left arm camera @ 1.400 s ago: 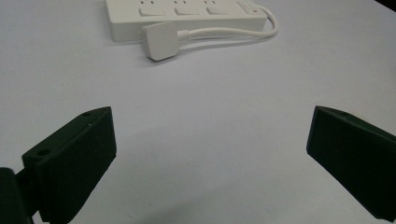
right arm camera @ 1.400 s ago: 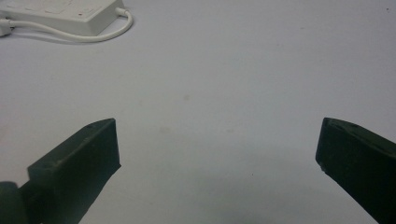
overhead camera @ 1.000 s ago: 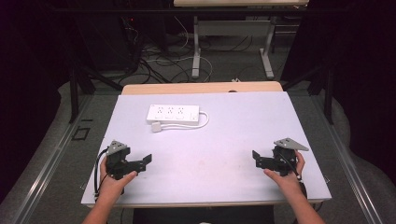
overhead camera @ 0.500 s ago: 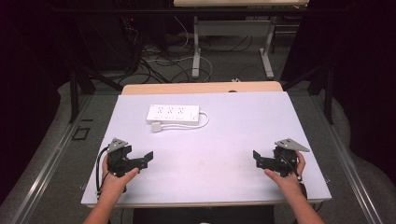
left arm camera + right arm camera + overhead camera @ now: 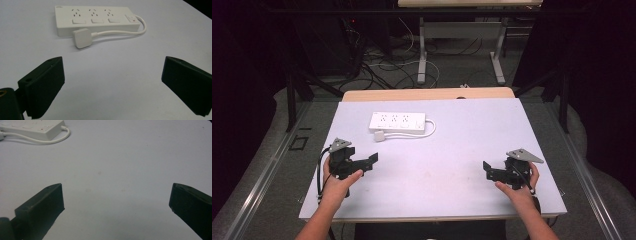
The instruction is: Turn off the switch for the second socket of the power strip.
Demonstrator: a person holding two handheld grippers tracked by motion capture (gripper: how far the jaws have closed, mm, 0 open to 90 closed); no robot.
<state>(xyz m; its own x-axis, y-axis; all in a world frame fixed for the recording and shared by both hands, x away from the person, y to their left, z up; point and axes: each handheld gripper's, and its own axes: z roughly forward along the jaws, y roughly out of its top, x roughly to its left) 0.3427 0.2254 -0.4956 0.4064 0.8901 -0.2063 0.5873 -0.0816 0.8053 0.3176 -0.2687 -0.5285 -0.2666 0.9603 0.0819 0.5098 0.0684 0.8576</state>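
I have the left gripper [image 5: 362, 165] low over the near-left part of the white table [image 5: 462, 145], held in the left hand [image 5: 337, 182]. Its jaws are spread wide, nothing between them. Looking along them in the left gripper view, I see the white power strip [image 5: 95, 18] lying flat ahead, its three sockets and switch facing up. Its cord [image 5: 125, 31] loops from the right end back along the front, and the square white plug [image 5: 82, 38] rests on the table just beside the strip's near edge; whether the two touch I cannot tell.

The right gripper [image 5: 494, 172] sits over the near-right part of the table in the right hand [image 5: 517, 187], jaws equally far apart and empty. From its view the strip's end [image 5: 37, 127] and cord loop [image 5: 50, 140] lie well off toward the upper left, with bare table between.

In the high view the strip [image 5: 397, 121] is at the far-left middle of the table, nearer the left gripper.
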